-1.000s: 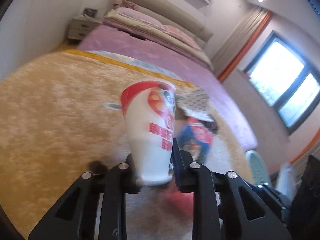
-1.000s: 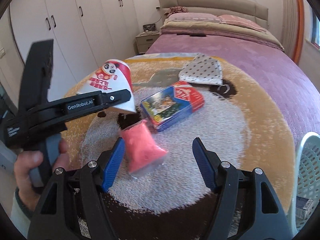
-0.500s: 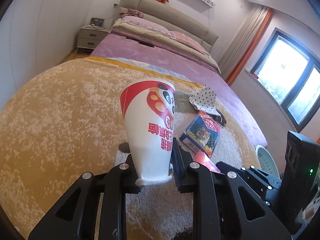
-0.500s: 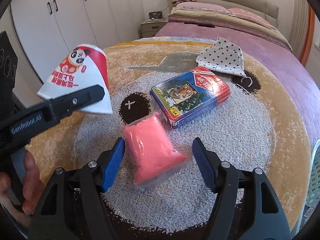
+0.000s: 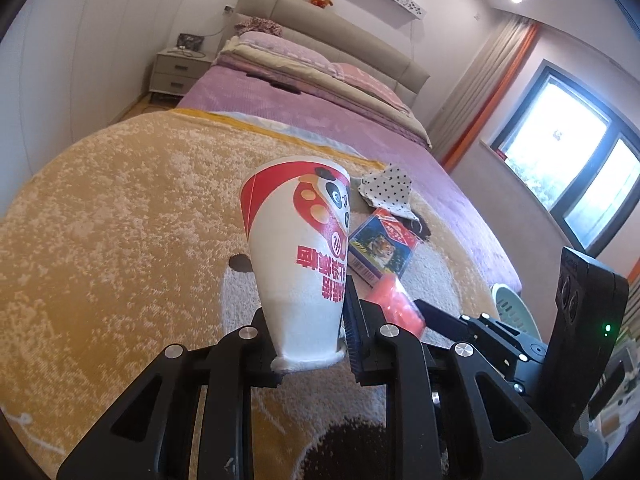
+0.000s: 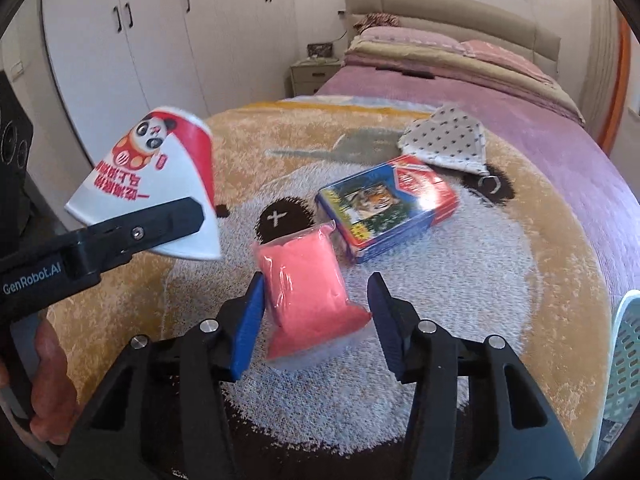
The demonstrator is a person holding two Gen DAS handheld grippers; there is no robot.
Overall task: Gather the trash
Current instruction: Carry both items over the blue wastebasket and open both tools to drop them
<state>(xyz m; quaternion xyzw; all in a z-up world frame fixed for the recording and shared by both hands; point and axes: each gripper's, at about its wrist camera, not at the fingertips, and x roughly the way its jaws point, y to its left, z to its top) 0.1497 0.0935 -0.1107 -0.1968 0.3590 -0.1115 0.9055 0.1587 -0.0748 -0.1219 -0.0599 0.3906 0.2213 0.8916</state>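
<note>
Left wrist view first: the left gripper [image 5: 310,344] is clamped tight on the narrow base of a white paper cup with a red panda print [image 5: 298,256], held upside down, dead centre of the frame. Smooth, tapered cone shape. Behind it, right of centre, a blue cardboard box with a tiger picture [image 5: 380,250] lies on the shaggy tan and white rug [image 5: 120,240], with a white polka-dot fabric pouch [image 5: 386,192] just past it. The right gripper's black body fills the lower right.

Right wrist view: the right gripper [image 6: 316,316] is spread wide, blue pads either side of a soft pink packet in clear plastic wrap [image 6: 310,288] at centre frame, the left pad right up against it, the right one apart. Tiger box sits just beyond. Cup is in the upper left. A pale perforated plastic basket [image 6: 624,360] peeks in at the right edge.
</note>
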